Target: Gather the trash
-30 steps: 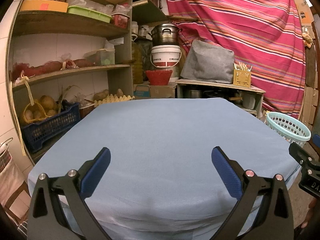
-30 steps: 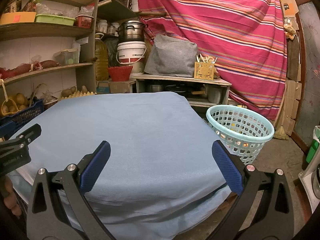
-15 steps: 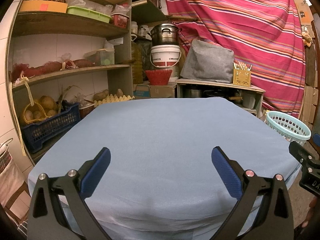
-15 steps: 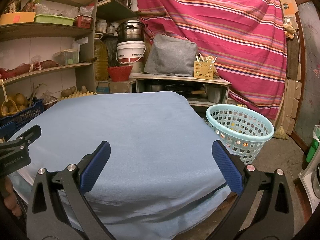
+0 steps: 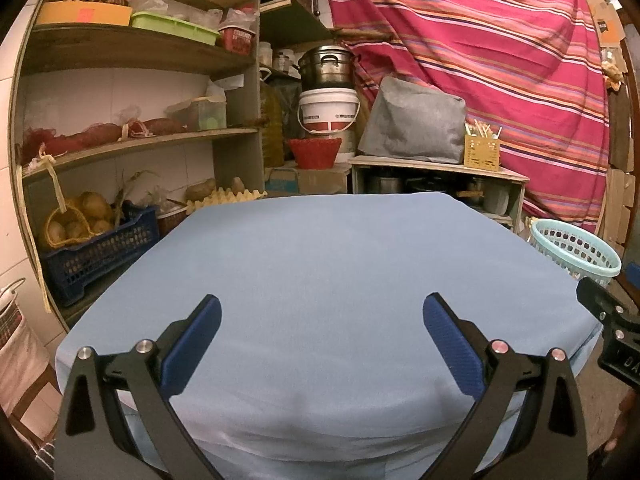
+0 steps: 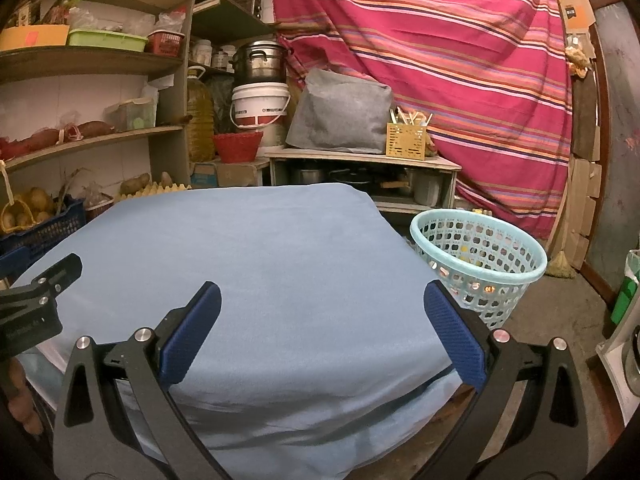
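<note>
Striped cloth (image 6: 440,40) hangs behind shelves (image 5: 132,140) and bucket (image 5: 328,110).

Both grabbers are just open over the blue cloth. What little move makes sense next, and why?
Probably pause and look around: both the left gripper and right gripper are open and hold nothing, no trash shows on the blue cloth, and the basket beside it already holds bits.

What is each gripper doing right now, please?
Left gripper: open, holding nothing, above the light blue cloth-covered table.
Right gripper: open, holding nothing, beside the pale turquoise perforated plastic basket.
</note>
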`<action>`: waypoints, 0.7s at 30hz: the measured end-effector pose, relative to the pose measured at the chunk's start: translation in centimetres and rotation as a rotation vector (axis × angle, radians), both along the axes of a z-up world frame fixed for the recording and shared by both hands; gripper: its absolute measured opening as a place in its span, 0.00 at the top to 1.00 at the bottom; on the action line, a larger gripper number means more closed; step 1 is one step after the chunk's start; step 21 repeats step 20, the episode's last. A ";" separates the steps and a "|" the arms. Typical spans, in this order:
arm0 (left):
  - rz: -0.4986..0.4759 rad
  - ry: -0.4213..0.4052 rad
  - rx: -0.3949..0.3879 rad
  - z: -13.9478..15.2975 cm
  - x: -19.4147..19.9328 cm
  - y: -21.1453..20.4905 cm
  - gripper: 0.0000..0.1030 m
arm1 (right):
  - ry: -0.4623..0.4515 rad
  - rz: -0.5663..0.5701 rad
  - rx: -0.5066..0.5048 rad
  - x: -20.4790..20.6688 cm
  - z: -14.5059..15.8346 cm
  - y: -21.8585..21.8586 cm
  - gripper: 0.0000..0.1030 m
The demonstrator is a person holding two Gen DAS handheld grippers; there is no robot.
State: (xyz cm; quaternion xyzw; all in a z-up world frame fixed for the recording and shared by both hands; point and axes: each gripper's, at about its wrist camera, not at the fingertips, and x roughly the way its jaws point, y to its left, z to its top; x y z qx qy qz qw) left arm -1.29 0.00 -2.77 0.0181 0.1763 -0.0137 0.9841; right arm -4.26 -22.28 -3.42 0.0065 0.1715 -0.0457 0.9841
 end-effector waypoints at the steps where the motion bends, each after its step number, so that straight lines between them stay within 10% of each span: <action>1: -0.002 0.000 0.001 0.0 0.0 -0.1 0.04 | 0.000 0.001 -0.002 0.0 0.0 -0.1 0.04; 21: -0.020 -0.020 0.017 0.4 -0.4 -1.1 0.04 | 0.016 0.012 0.013 0.6 0.1 -0.1 0.04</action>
